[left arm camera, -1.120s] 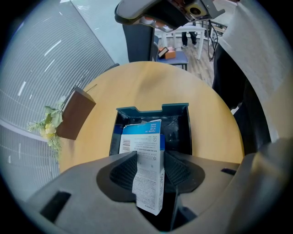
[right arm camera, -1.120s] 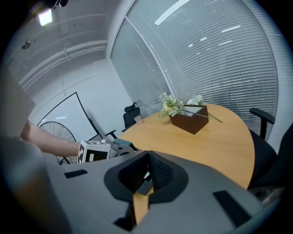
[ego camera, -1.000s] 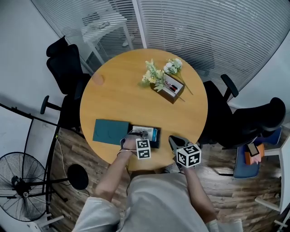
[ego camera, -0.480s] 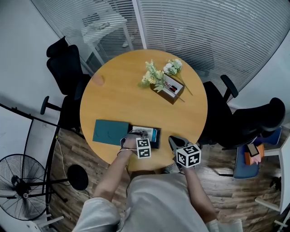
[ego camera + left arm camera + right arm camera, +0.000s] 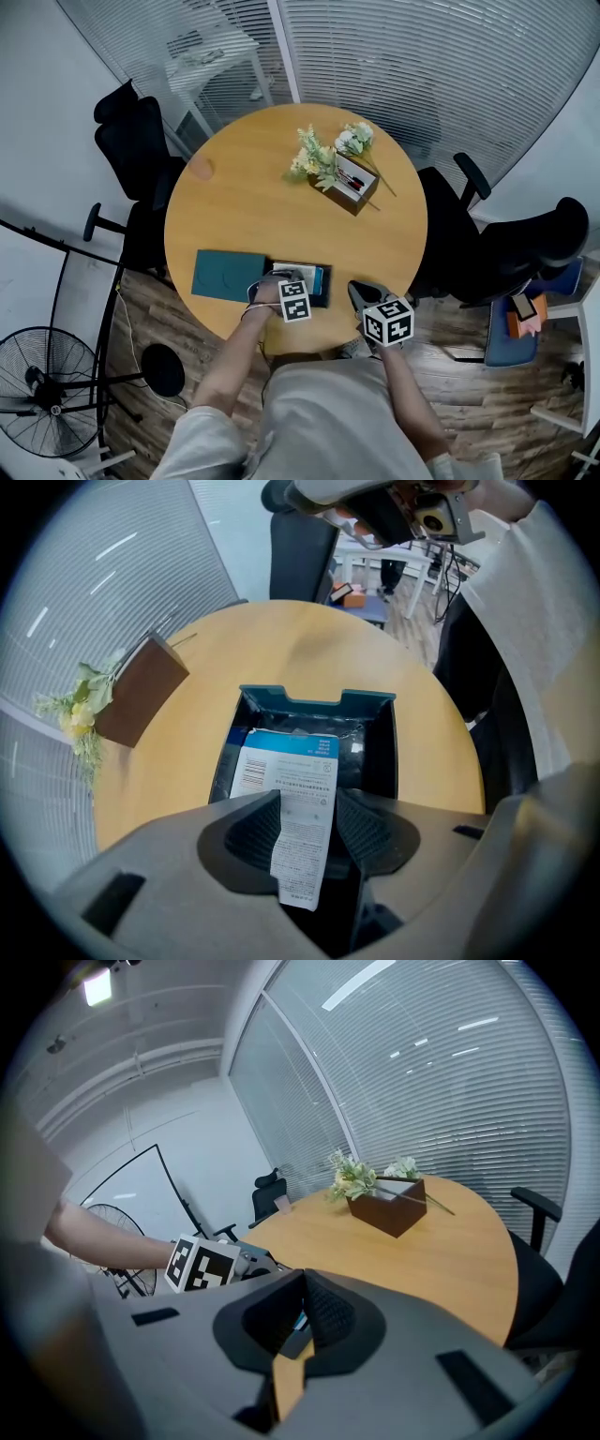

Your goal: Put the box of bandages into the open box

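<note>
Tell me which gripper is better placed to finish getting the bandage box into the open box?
Left. The left gripper is clamped on the bandage box, right at the open box. The right gripper is shut on nothing, off by the edge of the table.

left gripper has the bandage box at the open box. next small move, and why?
Probably open the left gripper and let go. Its jaws are clamped on the near end of the bandage box, and the far end of that box lies down inside the walls of the teal open box. I cannot tell whether the near end touches the bottom, so ease down a little first if it hangs.
</note>
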{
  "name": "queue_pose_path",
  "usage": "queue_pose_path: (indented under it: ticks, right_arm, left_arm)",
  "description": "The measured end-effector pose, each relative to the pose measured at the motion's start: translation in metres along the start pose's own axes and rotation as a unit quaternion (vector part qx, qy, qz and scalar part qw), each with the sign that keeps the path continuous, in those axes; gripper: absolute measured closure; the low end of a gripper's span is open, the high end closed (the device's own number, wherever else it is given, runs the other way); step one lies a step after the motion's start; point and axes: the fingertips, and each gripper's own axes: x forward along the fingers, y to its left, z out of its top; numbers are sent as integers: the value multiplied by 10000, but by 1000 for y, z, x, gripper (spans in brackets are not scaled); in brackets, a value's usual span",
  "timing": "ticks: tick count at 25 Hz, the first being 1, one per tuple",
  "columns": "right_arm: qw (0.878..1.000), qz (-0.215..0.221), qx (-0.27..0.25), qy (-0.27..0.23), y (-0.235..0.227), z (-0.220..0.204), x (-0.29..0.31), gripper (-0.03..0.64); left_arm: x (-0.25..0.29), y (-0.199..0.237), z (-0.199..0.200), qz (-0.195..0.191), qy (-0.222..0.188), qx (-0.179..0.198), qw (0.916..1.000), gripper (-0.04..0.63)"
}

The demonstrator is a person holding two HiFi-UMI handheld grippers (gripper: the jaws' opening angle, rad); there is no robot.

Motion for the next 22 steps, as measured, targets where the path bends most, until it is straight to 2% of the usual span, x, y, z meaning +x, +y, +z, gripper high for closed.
queue_pose_path:
  ticks: [6, 9, 11, 17, 22]
  right_arm:
    - [10000, -18, 28, 3, -4, -1, -1, 620]
    - [10000, 12, 14, 32, 0, -3, -1, 620]
    - [10000, 44, -6, 62, 2, -5, 0, 620]
    - [9997, 140, -71, 192, 10, -16, 1, 620]
    - [9990, 257, -144, 338, 20, -25, 4, 620]
  left_arm:
    - [-6, 1, 3, 107, -139, -124, 9998, 423]
    - [-17, 1, 4, 254, -380, -431, 9980, 423]
    - [-27, 2, 2, 395, -612, -788, 9942, 423]
    - [-61, -4, -11, 766, -1107, -1877, 9730, 423]
    - [-86, -8, -22, 1055, -1513, -2787, 9425, 423]
